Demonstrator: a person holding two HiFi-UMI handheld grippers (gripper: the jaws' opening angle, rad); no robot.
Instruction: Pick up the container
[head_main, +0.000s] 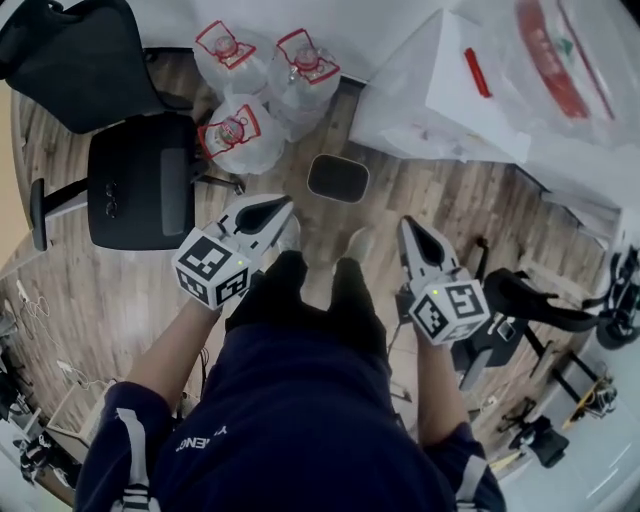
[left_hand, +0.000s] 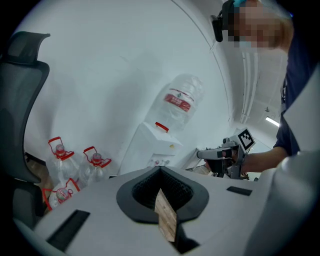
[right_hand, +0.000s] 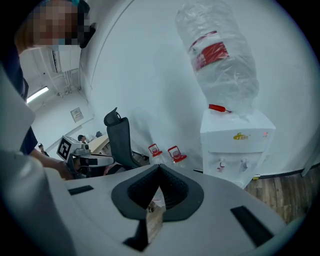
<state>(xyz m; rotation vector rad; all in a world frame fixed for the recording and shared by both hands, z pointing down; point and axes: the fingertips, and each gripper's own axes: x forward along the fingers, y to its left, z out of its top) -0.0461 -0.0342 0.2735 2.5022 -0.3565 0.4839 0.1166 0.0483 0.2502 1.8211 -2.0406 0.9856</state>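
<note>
Three clear water jugs with red handles stand on the wood floor: two (head_main: 232, 50) (head_main: 305, 65) by the wall and one (head_main: 240, 135) in front of them. A dark rounded-square container (head_main: 338, 178) lies on the floor just right of them. My left gripper (head_main: 275, 208) is shut and empty, held at waist height and pointing towards the jugs. Beside it, the right gripper (head_main: 412, 225) is likewise shut with nothing in it. The left gripper view has the jugs (left_hand: 60, 160) low at the left. They show small in the right gripper view (right_hand: 176, 154).
A black office chair (head_main: 140, 180) stands left of the jugs. At the right stands a white water dispenser (head_main: 440, 90) with a large bottle (right_hand: 220, 60) on top. Black stands and gear (head_main: 540, 300) crowd the floor at the right. My legs and shoes (head_main: 355, 245) are below the grippers.
</note>
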